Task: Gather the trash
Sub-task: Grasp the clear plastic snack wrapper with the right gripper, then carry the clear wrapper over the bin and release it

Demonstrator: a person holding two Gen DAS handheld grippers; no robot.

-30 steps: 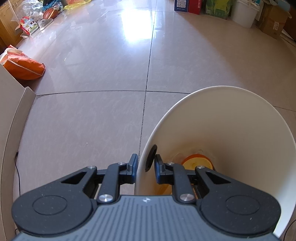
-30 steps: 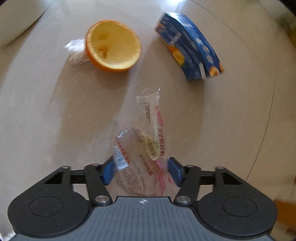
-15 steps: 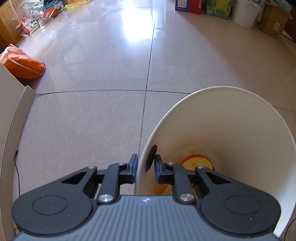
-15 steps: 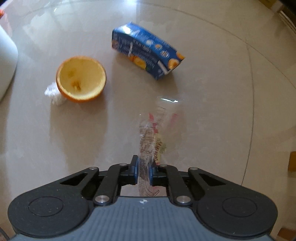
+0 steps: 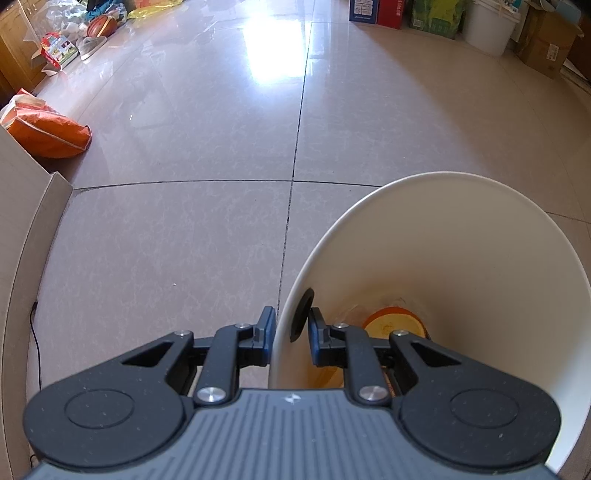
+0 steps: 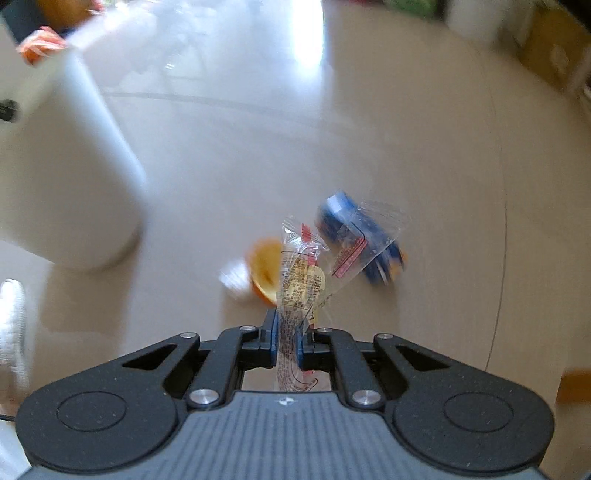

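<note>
Right gripper (image 6: 287, 341) clamps the clear plastic wrapper (image 6: 301, 284) above the floor; left gripper (image 5: 291, 341) pinches the white bin (image 5: 461, 266) rim. Carry wrapper over the bin mouth before releasing; keep bin steady

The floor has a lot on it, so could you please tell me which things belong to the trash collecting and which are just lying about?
Job in hand:
- white plastic bin, rim clamped by the left tongs
- clear printed plastic wrapper, held in the right tongs
- hollow orange peel half
- blue juice carton
- small white crumpled scrap

Lying about:
- orange sack
- brown cardboard boxes
- white bucket
</note>
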